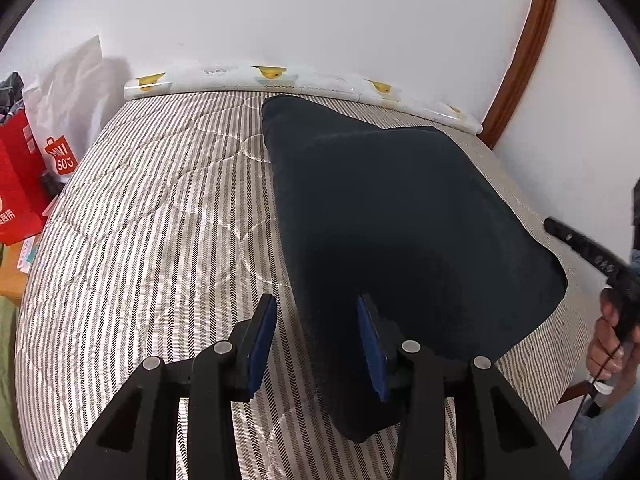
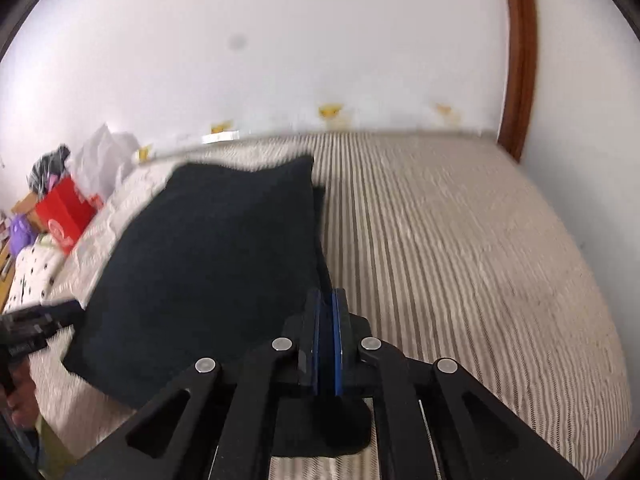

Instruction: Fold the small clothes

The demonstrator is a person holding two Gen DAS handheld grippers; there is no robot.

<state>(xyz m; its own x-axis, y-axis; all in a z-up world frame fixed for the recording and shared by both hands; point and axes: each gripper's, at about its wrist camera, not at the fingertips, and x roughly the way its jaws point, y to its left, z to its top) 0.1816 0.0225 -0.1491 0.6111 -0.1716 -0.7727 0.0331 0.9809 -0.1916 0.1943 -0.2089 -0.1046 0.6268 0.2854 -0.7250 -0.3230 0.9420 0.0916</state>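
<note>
Blue pads (image 1: 262,348) of the left gripper (image 1: 316,348) stand spread apart, close to the lens, with striped mattress (image 1: 160,220) showing through the gap between them. Its right pad lies against the near left edge of a dark navy garment (image 1: 400,220), but nothing sits between the jaws, so this gripper holds nothing. From there the cloth stretches ahead and to the right, lying mostly flat on the mattress, and its far corner comes close to a white roll printed with yellow shapes (image 1: 280,78) along the wall.

Seen from the right wrist, the right gripper (image 2: 326,344) has its blue pads pressed together with a thin fold of the same dark navy garment (image 2: 208,248) pinched between them at its near right corner. The rest of the cloth spreads ahead and to the left of this gripper; bare striped mattress (image 2: 460,240) lies to its right. This view is blurred.

A person's hand (image 1: 608,340) grips the right tool's handle at the left-wrist view's right edge. Beyond the mattress, left of both grippers, sit a red paper bag (image 1: 20,184) and a white shopping bag (image 1: 72,120).
</note>
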